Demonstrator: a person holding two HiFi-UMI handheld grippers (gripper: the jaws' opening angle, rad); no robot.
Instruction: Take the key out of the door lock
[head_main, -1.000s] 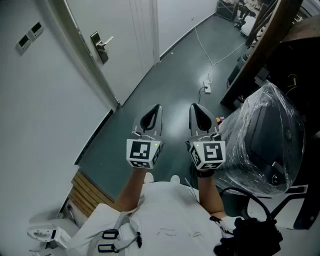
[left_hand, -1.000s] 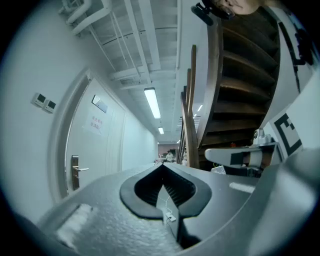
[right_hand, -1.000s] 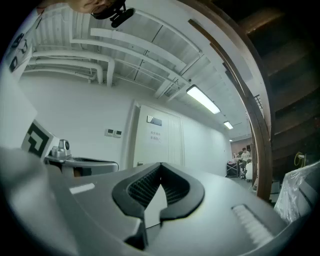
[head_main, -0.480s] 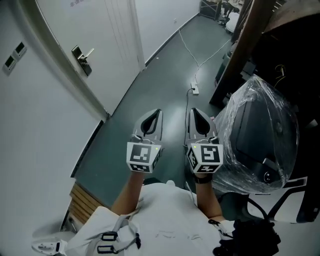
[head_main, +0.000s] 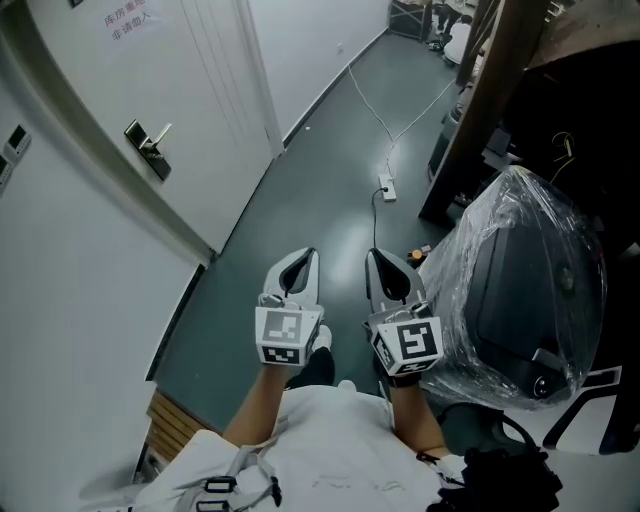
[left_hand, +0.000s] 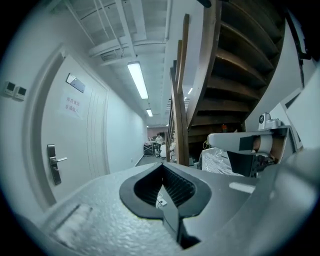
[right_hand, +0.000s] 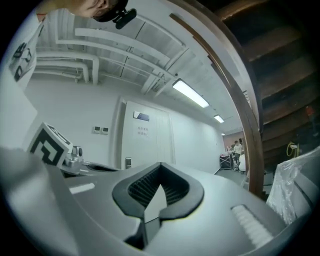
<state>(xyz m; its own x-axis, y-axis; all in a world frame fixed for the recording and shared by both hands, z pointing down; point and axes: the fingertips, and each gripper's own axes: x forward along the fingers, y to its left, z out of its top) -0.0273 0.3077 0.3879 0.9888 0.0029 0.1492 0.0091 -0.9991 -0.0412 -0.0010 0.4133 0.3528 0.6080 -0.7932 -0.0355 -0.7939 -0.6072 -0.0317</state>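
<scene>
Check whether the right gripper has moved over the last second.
Yes. The right gripper has pulled back toward the person, away from the power strip on the floor.

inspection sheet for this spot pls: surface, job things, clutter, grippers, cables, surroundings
surface: dark grey floor, glossy
job's things: lock plate with handle on white door, far left; key too small to tell
clutter: plastic-wrapped black object at right
grippers: left gripper and right gripper shut, empty, side by side, away from the door
cables: white cable to power strip on floor
surroundings: paper notice on door; people far down corridor
</scene>
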